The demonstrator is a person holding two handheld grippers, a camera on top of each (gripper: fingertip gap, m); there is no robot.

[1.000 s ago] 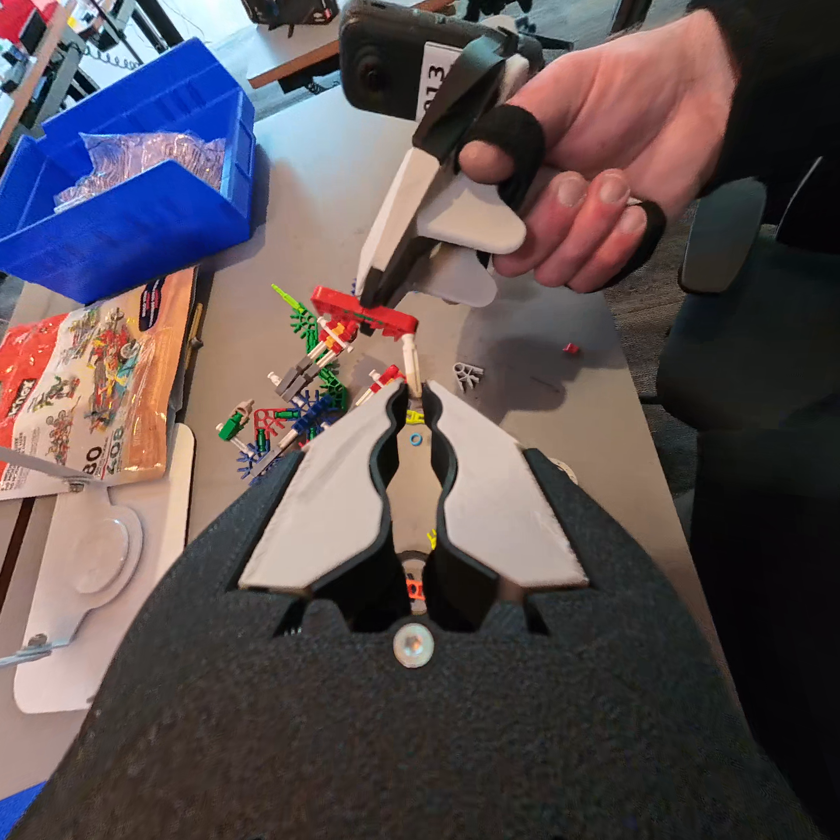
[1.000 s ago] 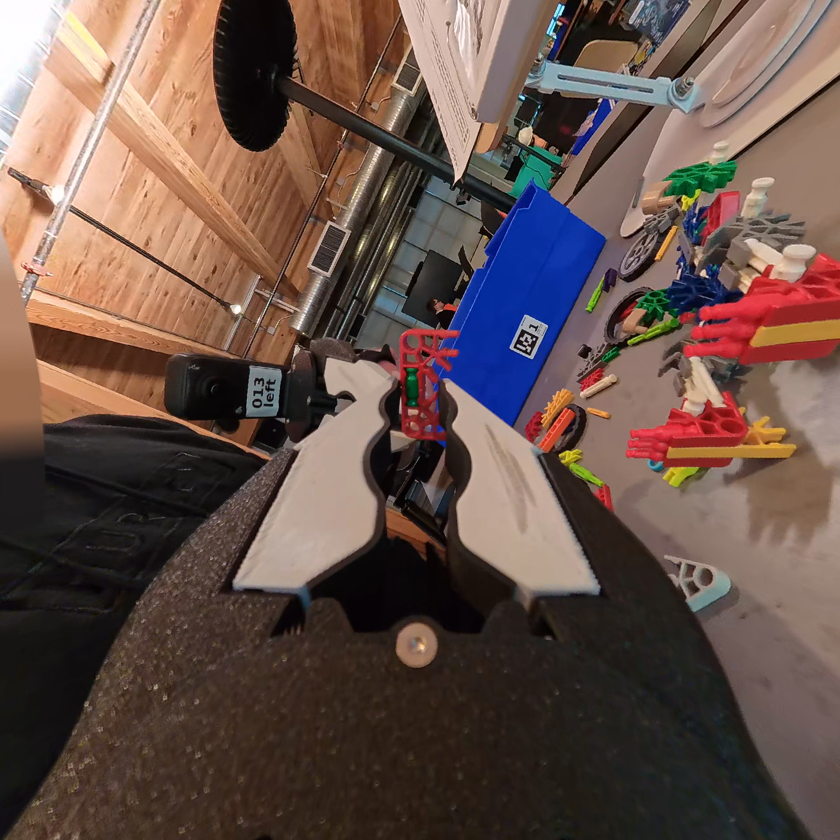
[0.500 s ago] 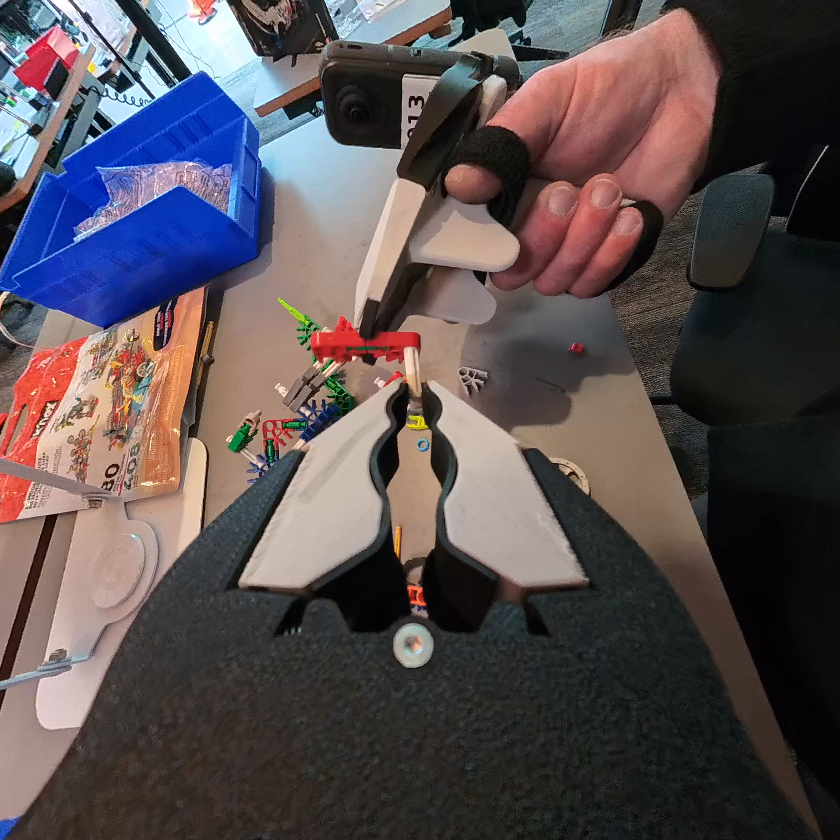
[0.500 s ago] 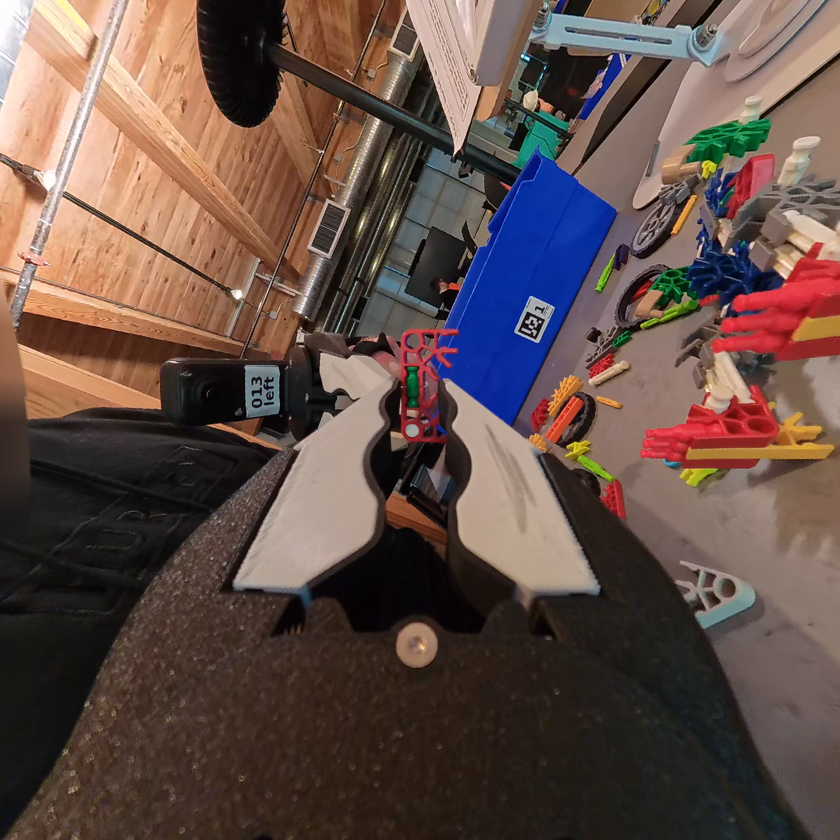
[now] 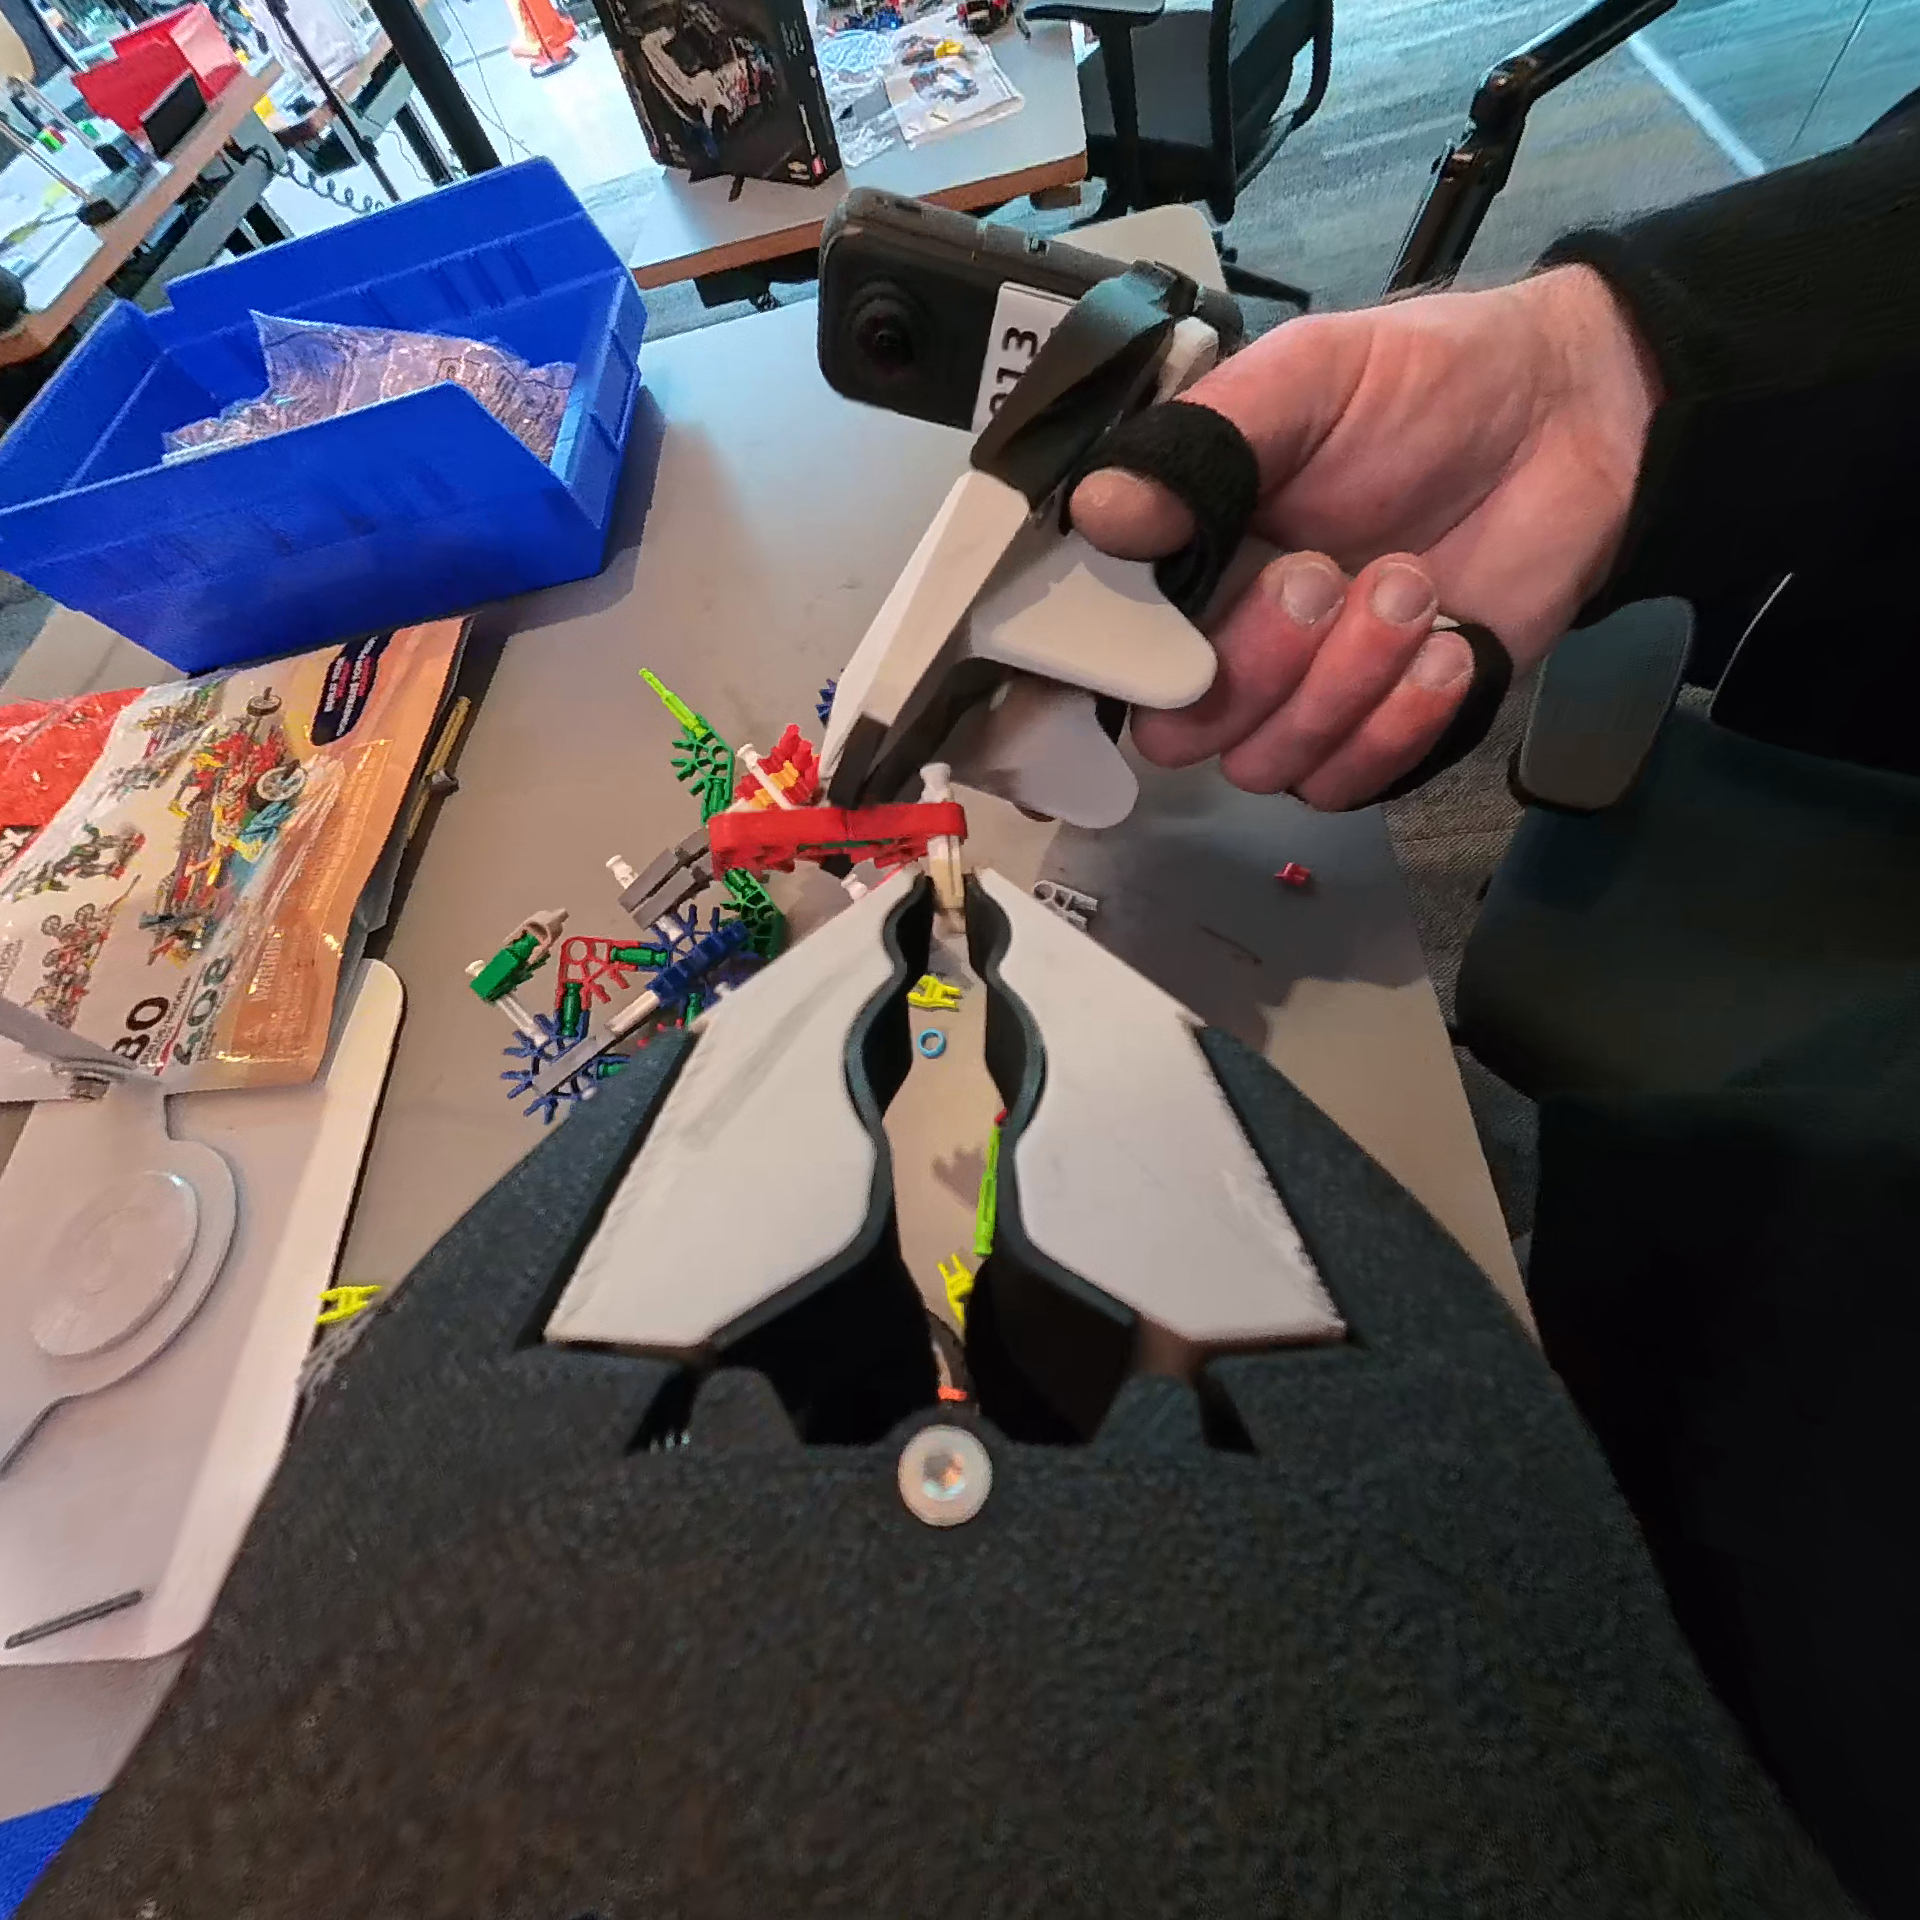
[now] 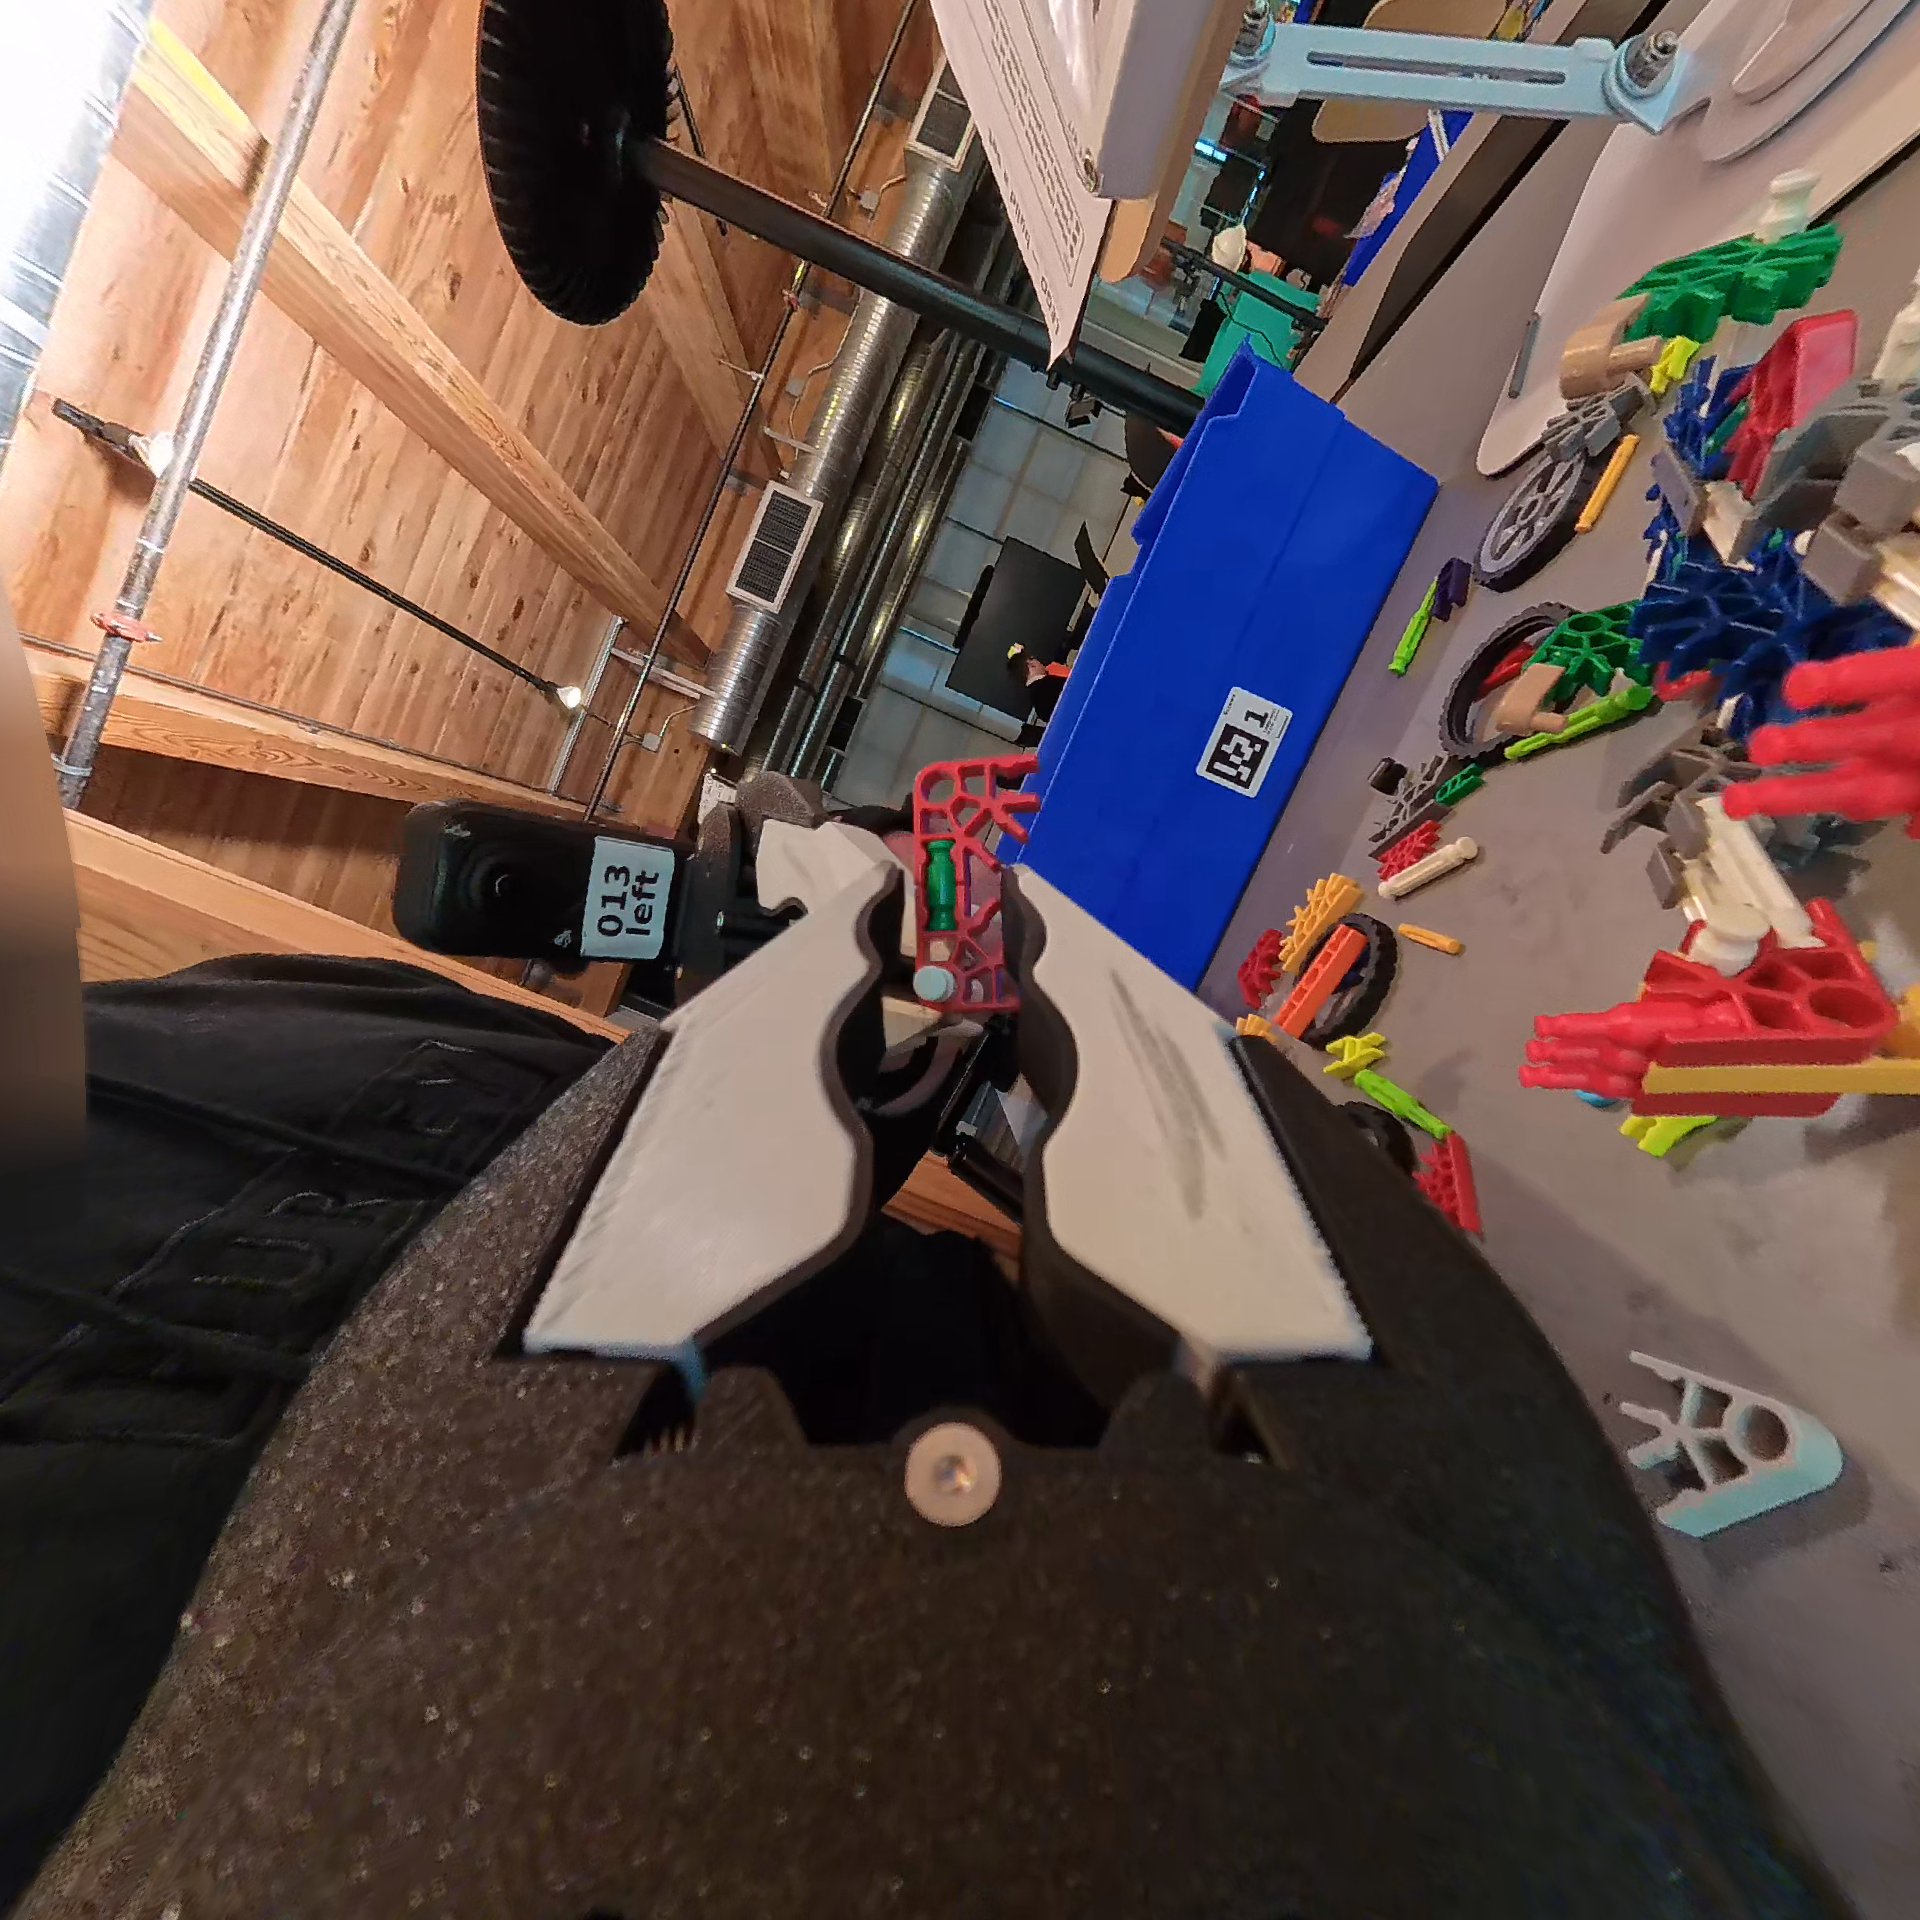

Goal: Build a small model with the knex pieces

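While both hand-held grippers clench, left (image 5: 943, 883) pinches a white rod (image 5: 943, 891), right (image 6: 956, 894) a red connector (image 6: 961, 883).
Above the worktop (image 5: 727, 540), rod meets connector; blue bin (image 5: 312, 499) holds clear bags (image 5: 416, 374).

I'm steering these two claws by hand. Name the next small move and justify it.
Probably ease the left claw forward along the white rod, pushing it deeper into the red connector that the right claw grips. The rod's tip already sits in the connector's end socket, both claws are shut, and the pair hangs above the table.
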